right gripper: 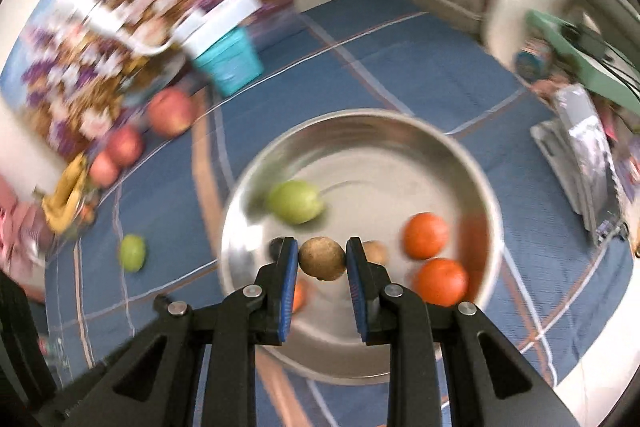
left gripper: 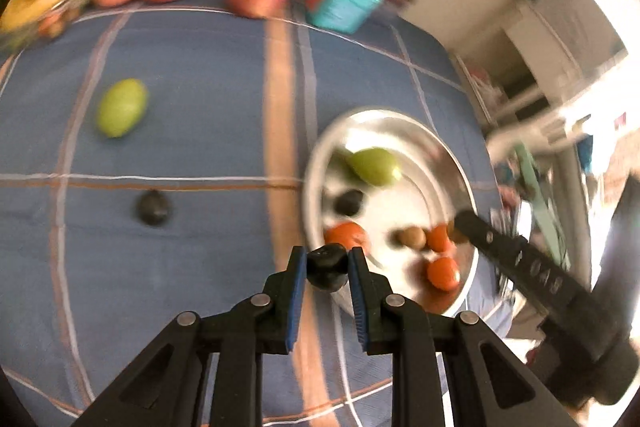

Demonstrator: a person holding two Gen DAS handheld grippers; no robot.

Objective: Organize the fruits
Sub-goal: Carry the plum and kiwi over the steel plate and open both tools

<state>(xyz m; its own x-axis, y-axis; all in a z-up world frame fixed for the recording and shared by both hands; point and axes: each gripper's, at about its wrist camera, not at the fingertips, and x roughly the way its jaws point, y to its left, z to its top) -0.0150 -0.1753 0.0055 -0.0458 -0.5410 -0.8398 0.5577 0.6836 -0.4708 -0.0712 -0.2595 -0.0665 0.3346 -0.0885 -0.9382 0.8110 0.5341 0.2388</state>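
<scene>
The steel bowl (right gripper: 360,147) holds 1 green fruit (right gripper: 295,201) and 2 oranges (right gripper: 425,235); the right tool (right gripper: 322,259) clamps a brown fruit (right gripper: 322,259), the left tool (left gripper: 327,263) a dark fruit (left gripper: 327,265).

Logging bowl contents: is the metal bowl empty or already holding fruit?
Holding fruit. The metal bowl contains a green fruit, two orange fruits and small brown ones.
</scene>
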